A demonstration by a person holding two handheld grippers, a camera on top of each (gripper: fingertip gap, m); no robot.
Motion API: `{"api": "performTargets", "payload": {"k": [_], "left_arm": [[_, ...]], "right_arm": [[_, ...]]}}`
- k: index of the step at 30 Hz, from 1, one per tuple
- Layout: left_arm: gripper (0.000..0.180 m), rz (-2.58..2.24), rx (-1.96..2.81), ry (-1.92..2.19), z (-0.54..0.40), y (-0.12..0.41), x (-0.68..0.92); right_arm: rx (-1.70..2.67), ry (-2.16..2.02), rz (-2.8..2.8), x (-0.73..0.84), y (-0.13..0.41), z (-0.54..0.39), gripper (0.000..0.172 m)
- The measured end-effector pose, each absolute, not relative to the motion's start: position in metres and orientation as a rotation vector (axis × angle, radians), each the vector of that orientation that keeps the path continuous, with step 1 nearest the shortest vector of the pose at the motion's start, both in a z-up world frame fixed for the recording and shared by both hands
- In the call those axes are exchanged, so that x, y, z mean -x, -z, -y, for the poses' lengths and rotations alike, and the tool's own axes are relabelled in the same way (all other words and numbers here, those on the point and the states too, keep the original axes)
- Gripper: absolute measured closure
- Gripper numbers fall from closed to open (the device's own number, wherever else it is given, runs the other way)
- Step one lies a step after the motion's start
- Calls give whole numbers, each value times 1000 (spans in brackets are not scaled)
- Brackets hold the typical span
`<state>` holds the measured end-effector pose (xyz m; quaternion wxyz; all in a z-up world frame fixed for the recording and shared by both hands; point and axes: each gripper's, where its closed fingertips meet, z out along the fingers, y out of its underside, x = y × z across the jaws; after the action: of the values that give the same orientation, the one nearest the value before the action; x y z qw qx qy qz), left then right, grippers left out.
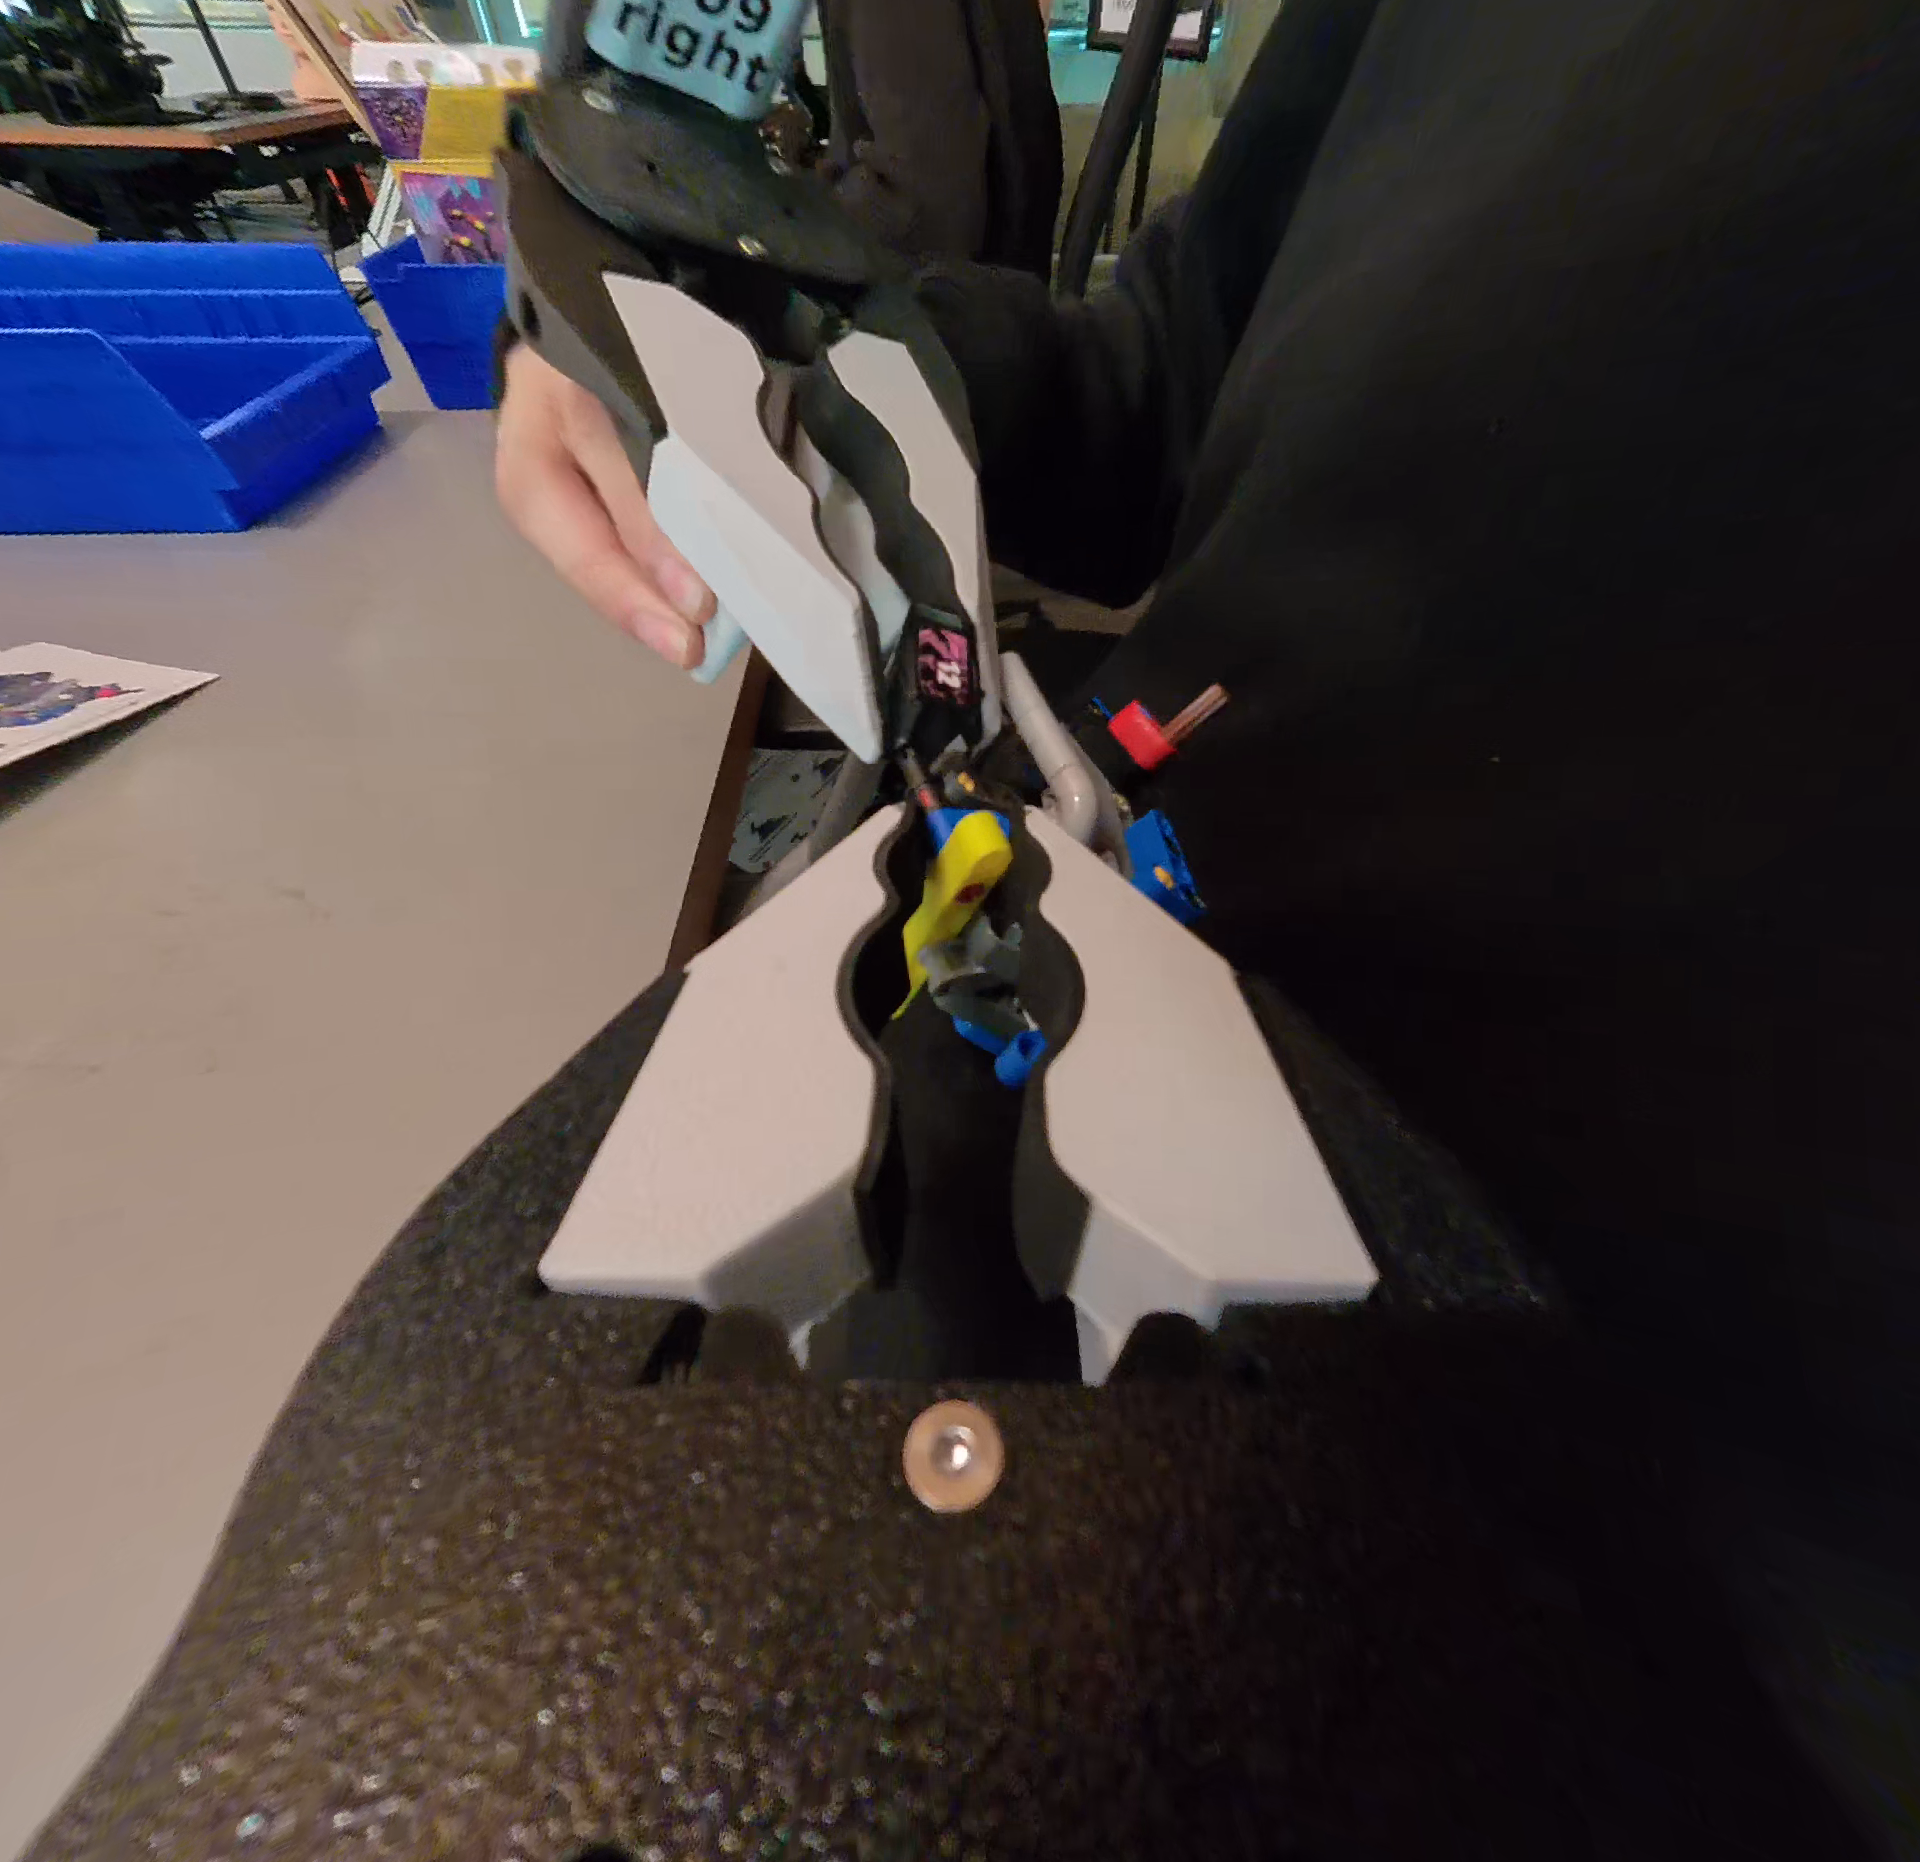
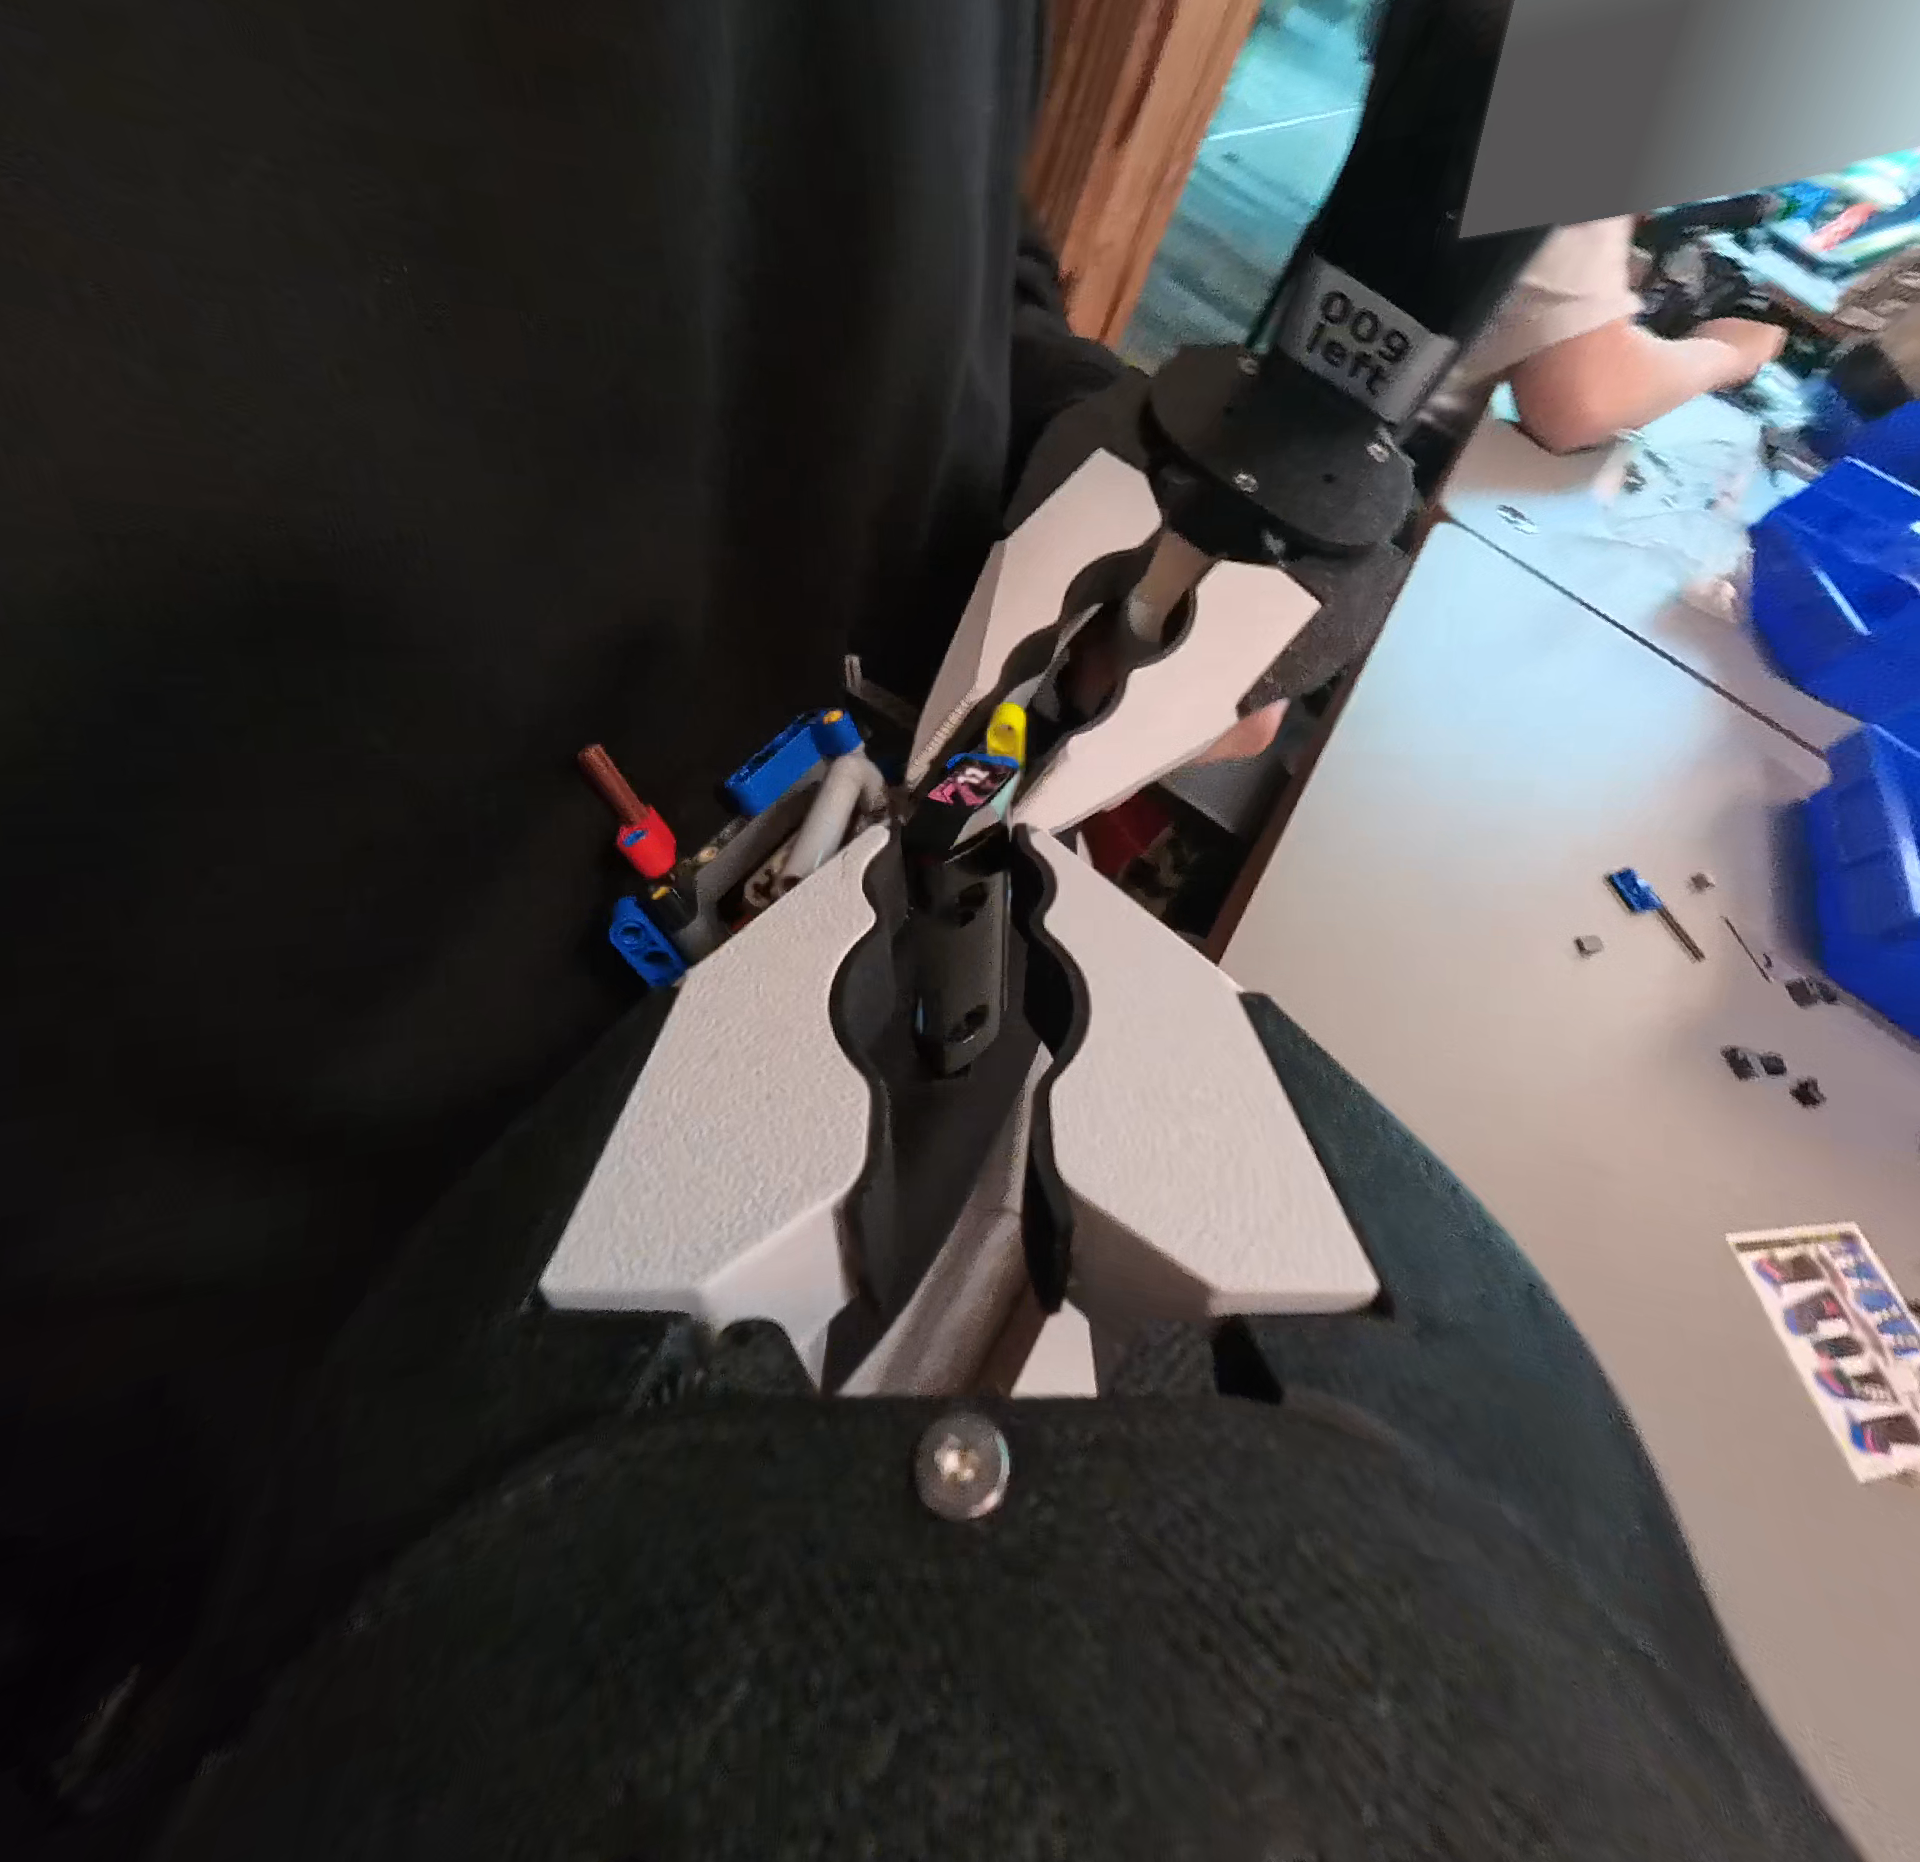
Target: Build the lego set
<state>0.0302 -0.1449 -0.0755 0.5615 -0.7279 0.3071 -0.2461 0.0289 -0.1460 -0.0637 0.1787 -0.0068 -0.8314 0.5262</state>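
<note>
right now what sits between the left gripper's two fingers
In the left wrist view a small brick assembly sits between the left gripper's fingers: a yellow piece on top, grey and blue parts below it. The right gripper meets it from above.

Each camera sits just behind its own jaws, looking forward along them at very close range. The two views face each other off the counter (image 1: 312, 877) edge, sharing the brick assembly (image 1: 961, 908) between them.
</note>
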Motion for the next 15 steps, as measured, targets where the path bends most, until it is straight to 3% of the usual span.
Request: {"api": "performTargets", "payload": {"k": [6,15], "left_arm": [[167,-714,1700,572,148,75,-33],[166,-700,1732,538,145,79,-28]], "right_arm": [[219,-1541,2174,-31,66,140,159],[260,-1239,2118,-23,70,134,163]]}}
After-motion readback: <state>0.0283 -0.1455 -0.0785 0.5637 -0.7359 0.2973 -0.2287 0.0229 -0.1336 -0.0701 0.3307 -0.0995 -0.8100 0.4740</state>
